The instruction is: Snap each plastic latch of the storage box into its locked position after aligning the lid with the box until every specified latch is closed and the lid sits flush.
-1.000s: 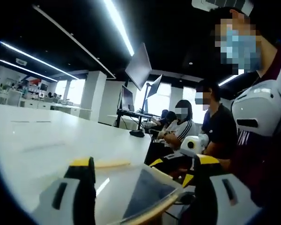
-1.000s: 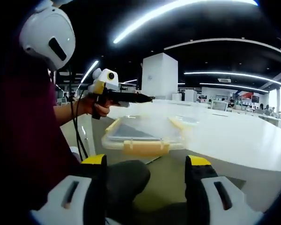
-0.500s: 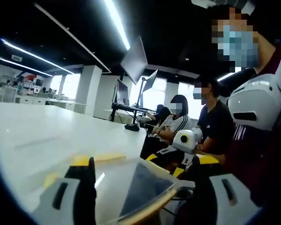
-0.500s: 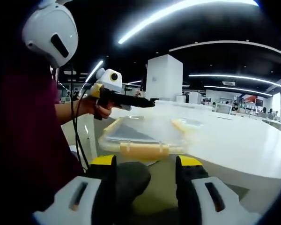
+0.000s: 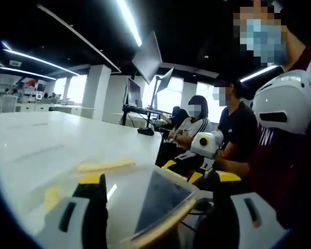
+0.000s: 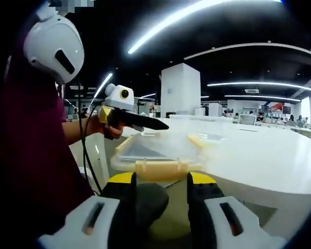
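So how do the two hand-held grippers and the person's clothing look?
Each hand-held gripper has white jaw bodies with dark slots, black inner faces and yellow tips. The left hand-held gripper has a long black barrel and a white round camera box. The person wears a dark maroon top.

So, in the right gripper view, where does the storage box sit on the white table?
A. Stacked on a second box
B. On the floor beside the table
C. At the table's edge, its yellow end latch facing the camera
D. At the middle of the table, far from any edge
C: the clear storage box rests at the near edge of the white table, its yellow latch facing the right tongs.
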`<move>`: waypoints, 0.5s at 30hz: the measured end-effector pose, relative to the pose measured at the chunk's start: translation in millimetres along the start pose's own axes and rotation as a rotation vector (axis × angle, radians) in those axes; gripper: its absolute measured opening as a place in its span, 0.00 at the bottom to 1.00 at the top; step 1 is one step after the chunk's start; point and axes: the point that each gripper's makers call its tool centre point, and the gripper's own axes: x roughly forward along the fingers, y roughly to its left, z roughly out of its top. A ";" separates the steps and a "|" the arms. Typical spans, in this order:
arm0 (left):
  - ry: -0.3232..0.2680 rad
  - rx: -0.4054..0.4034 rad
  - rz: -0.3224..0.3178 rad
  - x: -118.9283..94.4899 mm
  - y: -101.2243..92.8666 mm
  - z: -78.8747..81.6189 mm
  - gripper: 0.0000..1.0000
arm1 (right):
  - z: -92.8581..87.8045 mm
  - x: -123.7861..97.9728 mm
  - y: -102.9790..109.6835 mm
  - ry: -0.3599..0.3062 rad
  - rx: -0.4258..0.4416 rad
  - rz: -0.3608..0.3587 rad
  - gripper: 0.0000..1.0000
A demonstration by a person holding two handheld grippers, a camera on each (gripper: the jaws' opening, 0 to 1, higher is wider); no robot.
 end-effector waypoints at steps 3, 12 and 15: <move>0.003 0.000 0.000 0.2 0.2 -0.9 0.84 | 4.2 -1.9 0.1 0.004 0.002 0.001 0.38; 0.014 0.007 -0.011 3.2 -1.7 -3.7 0.83 | 14.2 -5.4 -2.2 -0.003 -0.009 -0.003 0.37; 0.021 0.010 -0.012 3.7 -2.5 -5.9 0.83 | 15.1 -5.1 -4.4 -0.004 -0.009 -0.004 0.37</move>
